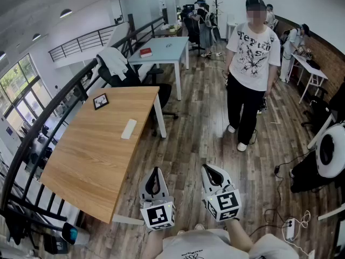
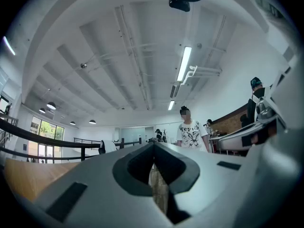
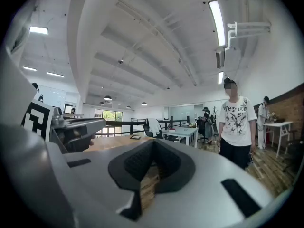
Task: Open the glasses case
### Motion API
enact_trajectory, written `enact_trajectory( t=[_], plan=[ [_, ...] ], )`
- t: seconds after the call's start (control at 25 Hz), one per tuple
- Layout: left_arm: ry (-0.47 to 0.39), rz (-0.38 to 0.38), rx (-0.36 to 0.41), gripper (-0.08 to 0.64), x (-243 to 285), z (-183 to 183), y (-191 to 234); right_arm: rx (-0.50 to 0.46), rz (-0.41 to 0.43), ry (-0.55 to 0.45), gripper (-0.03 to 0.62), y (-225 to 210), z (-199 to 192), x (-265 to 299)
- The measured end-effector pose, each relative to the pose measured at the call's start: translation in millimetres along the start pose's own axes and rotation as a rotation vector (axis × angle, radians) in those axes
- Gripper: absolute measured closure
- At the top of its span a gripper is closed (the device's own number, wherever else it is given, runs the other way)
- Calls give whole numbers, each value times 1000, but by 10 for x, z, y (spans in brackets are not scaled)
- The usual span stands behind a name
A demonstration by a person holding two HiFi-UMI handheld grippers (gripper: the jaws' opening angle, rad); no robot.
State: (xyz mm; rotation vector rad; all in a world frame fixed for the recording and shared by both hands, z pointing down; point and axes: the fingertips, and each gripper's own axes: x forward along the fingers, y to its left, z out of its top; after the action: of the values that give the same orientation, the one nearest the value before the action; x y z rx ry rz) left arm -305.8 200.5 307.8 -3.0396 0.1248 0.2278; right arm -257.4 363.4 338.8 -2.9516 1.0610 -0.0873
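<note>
Wooden table [image 1: 91,155], white glasses case [image 1: 129,129]; T-shirt [image 1: 253,50] lettering illegible.

Standing person [image 1: 252,63] near wooden table [image 1: 91,161]

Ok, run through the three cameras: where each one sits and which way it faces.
Head view: on the wearer's head, aimed steeply down at the wooden table and floor; shows the left gripper, right gripper and wearer's shirt.
Left gripper view: on the left gripper, looking along its shut jaws toward the ceiling and a standing person.
Right gripper view: on the right gripper, along its shut jaws across the room; the left gripper shows at left.
Shared: all show the standing person.
</note>
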Motion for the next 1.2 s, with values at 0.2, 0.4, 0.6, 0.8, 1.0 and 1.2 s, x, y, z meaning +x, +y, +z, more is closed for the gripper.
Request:
enact_trajectory(
  t=[0.2, 0.4, 0.6, 0.8, 1.0, 1.2],
  plan=[
    [-18, 31, -22, 545, 105, 48, 39, -26, 28, -23, 588, -55, 86, 118],
    [0, 32, -29, 545, 176, 22, 32, -30, 26, -40, 588, -107, 115, 158],
    [23, 27, -24, 545, 217, 2, -20, -9, 35, -48, 588, -176, 106, 160],
    [35, 21, -31, 545, 206, -27, -149, 26, 61, -49, 586, -269, 77, 37],
    [-30, 8, -22, 545, 402, 145, -214, 57, 63, -115, 586, -468, 214, 62],
    [-47, 71, -24, 545, 426, 153, -107, 64, 124, -109, 586, -477, 142, 133]
  ],
)
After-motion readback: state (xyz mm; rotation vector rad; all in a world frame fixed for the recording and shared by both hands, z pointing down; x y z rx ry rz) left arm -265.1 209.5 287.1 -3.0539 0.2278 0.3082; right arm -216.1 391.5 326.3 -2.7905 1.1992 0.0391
